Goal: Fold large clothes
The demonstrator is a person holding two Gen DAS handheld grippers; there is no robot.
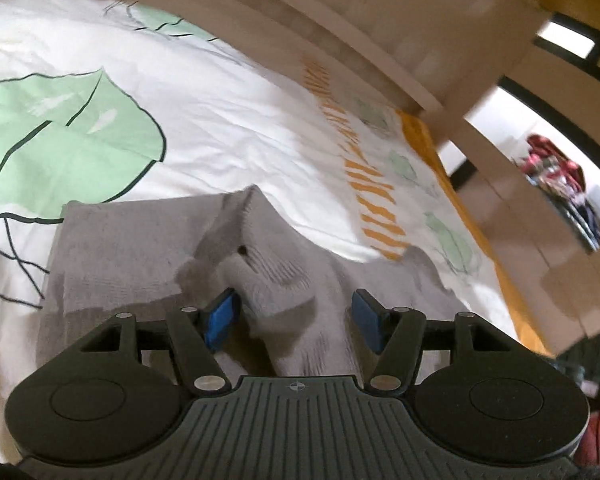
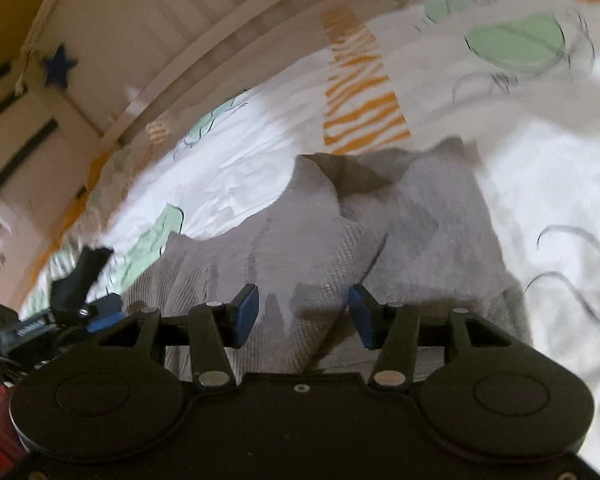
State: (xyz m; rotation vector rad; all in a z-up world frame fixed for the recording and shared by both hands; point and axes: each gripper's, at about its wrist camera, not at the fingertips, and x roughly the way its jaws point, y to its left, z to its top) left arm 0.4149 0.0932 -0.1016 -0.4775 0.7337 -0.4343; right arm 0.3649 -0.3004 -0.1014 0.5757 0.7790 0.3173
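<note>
A grey knitted garment (image 1: 140,248) lies partly folded on a white bed cover with green leaf prints (image 1: 220,120). My left gripper (image 1: 294,318) is open just above the garment, its blue pads (image 1: 220,316) either side of a raised ribbed fold (image 1: 276,280). In the right wrist view the same grey garment (image 2: 420,232) lies bunched, with a folded ridge running toward the camera. My right gripper (image 2: 303,314) is open, its blue pads (image 2: 246,310) astride that ridge. Neither gripper holds cloth.
A cream bed frame rail (image 1: 340,32) curves along the far edge of the bed. An orange striped band (image 2: 360,112) crosses the cover. The other gripper (image 2: 80,292) shows at the left in the right wrist view. Cupboards and clutter (image 1: 552,176) stand beyond the bed.
</note>
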